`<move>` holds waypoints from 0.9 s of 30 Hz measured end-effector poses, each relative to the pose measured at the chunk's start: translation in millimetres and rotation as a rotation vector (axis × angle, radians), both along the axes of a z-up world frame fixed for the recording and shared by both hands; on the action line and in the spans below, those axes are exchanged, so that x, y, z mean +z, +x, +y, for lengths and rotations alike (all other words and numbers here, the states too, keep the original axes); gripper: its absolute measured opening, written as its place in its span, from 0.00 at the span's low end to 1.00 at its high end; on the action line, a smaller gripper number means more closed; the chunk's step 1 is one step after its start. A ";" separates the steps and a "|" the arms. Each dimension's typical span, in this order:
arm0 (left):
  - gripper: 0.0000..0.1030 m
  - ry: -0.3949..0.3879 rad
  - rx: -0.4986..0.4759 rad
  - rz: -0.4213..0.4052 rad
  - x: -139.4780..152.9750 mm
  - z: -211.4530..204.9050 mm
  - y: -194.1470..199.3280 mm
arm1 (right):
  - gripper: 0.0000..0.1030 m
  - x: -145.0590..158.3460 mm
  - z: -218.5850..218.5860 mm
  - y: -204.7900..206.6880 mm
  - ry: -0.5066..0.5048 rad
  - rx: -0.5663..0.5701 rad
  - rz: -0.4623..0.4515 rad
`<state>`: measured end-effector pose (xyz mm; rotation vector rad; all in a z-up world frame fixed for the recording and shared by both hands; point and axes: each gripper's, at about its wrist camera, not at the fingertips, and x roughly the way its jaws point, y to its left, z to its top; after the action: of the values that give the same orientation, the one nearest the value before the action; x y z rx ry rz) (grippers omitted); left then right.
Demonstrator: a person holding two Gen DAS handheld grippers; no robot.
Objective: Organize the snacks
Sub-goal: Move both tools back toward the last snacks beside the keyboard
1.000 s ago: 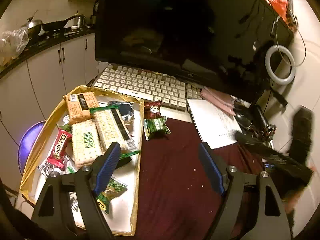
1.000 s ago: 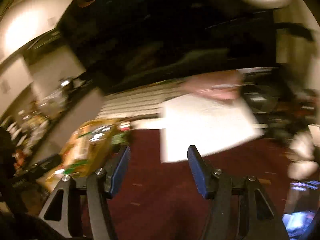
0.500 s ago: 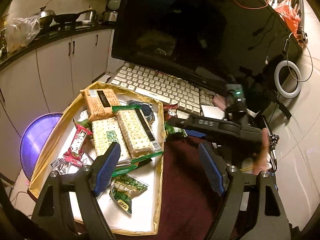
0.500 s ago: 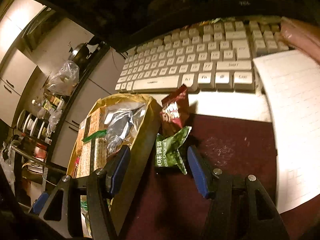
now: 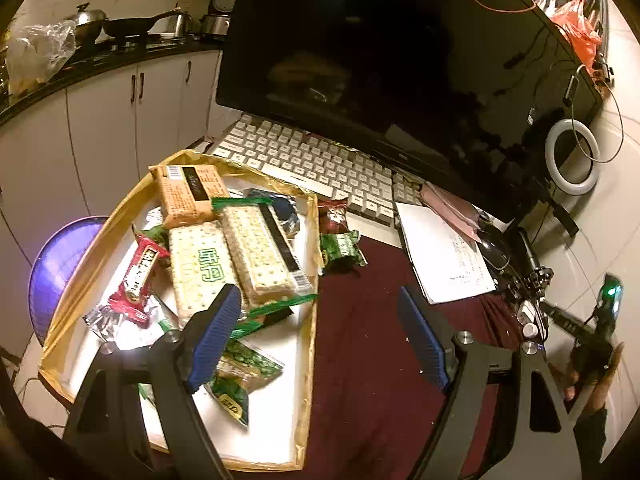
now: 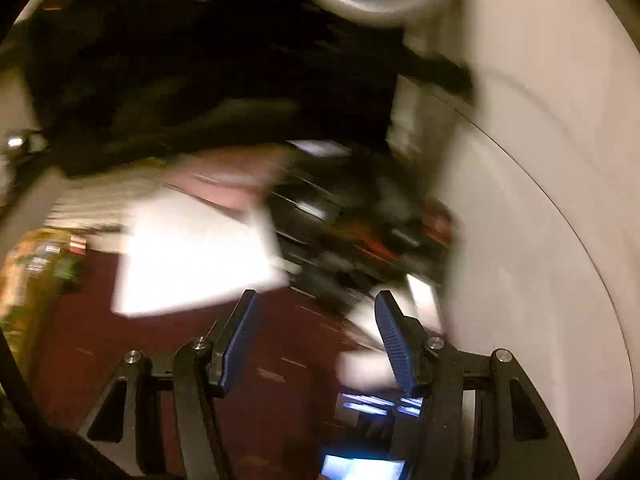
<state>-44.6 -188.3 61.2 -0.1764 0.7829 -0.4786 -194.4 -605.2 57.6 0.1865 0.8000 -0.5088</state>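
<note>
The left gripper (image 5: 320, 320) hangs over the near right edge of the snack tray (image 5: 310, 320), jaws apart and empty. The green packet (image 5: 342, 246) lies on the counter just right of the tray. The right gripper (image 6: 314, 336), blurred, points far right, jaws apart.

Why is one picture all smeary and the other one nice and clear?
Right wrist view: motion blur smears the white paper sheet and dark red tabletop; only the open right gripper stays crisp. Left wrist view: sharp, warm yellowish light, fisheye-curved edges, and bright glare on the gold-rimmed white snack tray.
</note>
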 end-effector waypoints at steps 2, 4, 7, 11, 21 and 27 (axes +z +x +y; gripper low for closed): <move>0.78 0.004 -0.003 -0.002 -0.1 -1.4 -0.4 | 0.58 -16.3 -4.5 -1.4 0.028 0.000 0.023; 0.78 0.004 0.001 0.001 -0.5 -1.1 0.3 | 0.57 -30.7 -3.1 4.9 0.050 0.024 0.067; 0.78 0.008 0.007 0.002 0.0 0.2 -0.3 | 0.56 -9.6 2.9 1.0 -0.004 0.029 0.024; 0.78 0.009 0.013 0.003 -0.3 1.0 -0.8 | 0.56 35.2 18.8 0.9 -0.042 0.085 -0.064; 0.78 0.008 0.014 0.004 0.4 6.2 0.9 | 0.56 41.1 62.8 29.8 -0.101 0.219 -0.025; 0.78 0.007 0.006 0.016 -3.6 0.6 2.7 | 0.57 40.8 49.8 23.1 -0.016 0.170 -0.073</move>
<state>-41.9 -187.7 57.6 -0.1760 0.7999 -0.4691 -171.3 -555.4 98.3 0.1199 0.7328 -0.3456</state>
